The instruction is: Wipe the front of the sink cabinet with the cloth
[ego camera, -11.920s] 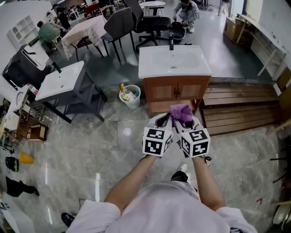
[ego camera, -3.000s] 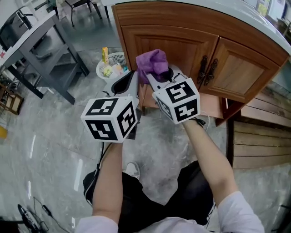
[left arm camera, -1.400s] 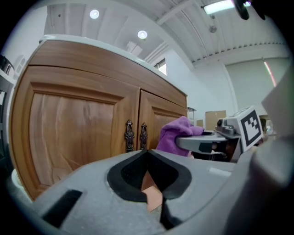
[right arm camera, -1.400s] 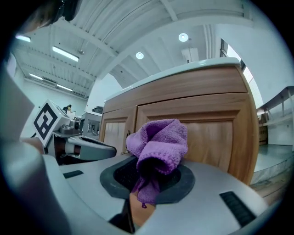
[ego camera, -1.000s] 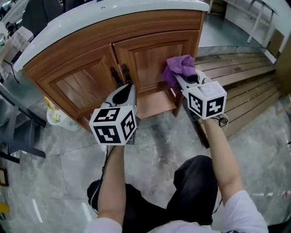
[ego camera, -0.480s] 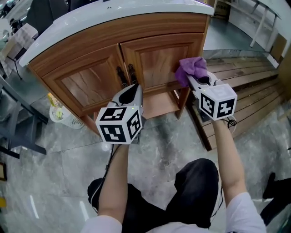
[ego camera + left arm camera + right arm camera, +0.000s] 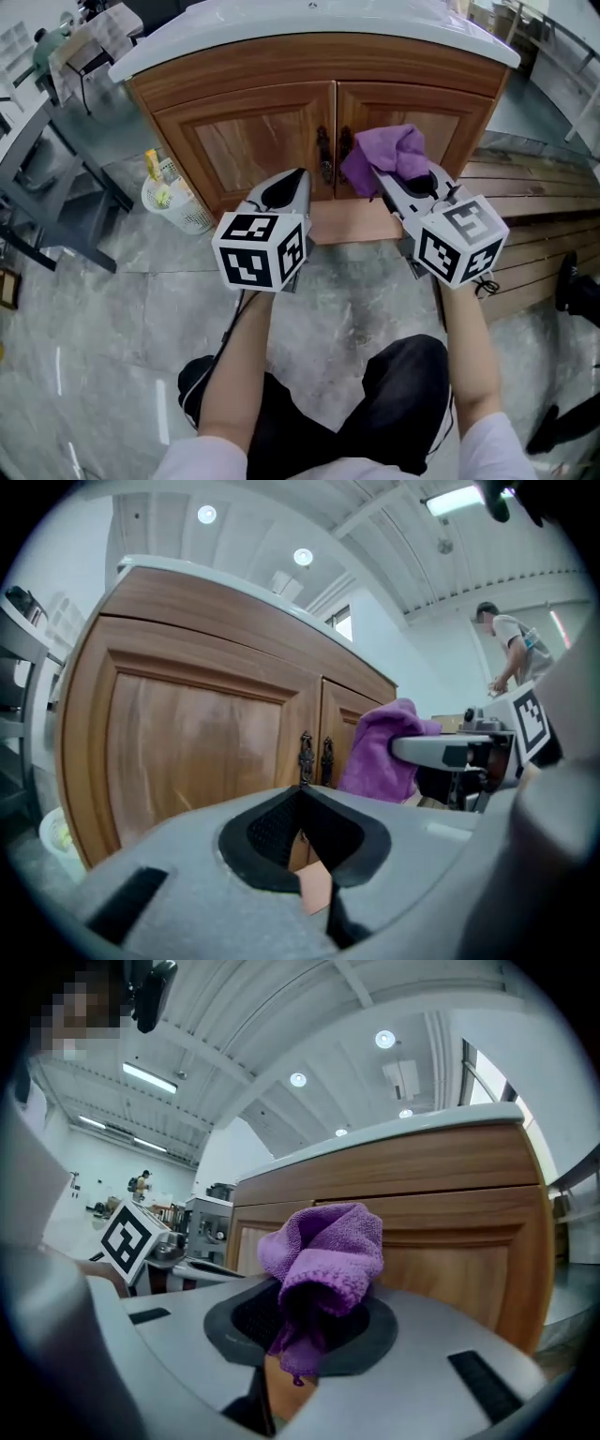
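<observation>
**No Legible Writing in Any View**

No word, number or brand name could be read. The only printed marks were black-and-white square patterns on the marker cube (image 7: 261, 251) of the left gripper (image 7: 296, 178) and on the marker cube (image 7: 459, 246) of the right gripper (image 7: 380, 178). These were blocks of black and white, not letters or digits. Packaging in the white basket (image 7: 192, 220) beside the cabinet, including a yellow container (image 7: 153, 167), carried print too small to make out.
</observation>
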Tool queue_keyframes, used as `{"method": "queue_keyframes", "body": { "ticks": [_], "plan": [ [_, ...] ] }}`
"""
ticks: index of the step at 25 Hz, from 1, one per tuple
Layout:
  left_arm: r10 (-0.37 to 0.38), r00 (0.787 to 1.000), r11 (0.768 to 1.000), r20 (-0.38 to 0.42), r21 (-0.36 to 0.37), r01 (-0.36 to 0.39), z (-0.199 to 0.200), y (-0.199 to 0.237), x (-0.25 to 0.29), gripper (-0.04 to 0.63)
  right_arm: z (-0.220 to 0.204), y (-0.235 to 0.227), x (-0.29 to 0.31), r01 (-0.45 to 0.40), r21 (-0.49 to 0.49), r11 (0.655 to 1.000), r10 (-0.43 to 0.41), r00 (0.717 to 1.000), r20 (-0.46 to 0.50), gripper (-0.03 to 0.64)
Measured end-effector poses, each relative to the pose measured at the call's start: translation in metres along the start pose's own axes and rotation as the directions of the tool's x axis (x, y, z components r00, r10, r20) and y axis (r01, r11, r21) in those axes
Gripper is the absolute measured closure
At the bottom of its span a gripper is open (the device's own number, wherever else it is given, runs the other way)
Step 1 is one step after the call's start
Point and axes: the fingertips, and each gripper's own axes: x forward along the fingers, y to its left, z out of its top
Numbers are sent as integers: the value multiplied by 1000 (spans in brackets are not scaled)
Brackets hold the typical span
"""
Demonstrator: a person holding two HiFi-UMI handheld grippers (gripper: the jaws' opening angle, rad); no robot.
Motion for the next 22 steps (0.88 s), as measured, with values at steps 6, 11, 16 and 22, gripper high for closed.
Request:
{"method": "queue_keyframes", "body": {
  "ticks": [6, 11, 16, 22],
  "plan": [
    [121, 993, 993, 0, -9, -121, 1, 45, -37, 589, 2, 70, 48, -171, 27, 985, 170, 985, 18, 545],
    [228, 974, 973, -5, -17, -228, 1, 80, -71, 589, -12, 126, 88, -278, 27, 960, 279, 960, -1, 545],
    [364, 931, 931, -13, -23, -364, 1, 122, -114, 589, -34, 179, 143, -362, 54, 931, 363, 932, -10, 545],
    [438, 898, 897, -33, -54, -439, -7, 142, -154, 589, -55, 230, 185, -411, 5, 912, 411, 911, -22, 545]
  ]
}}
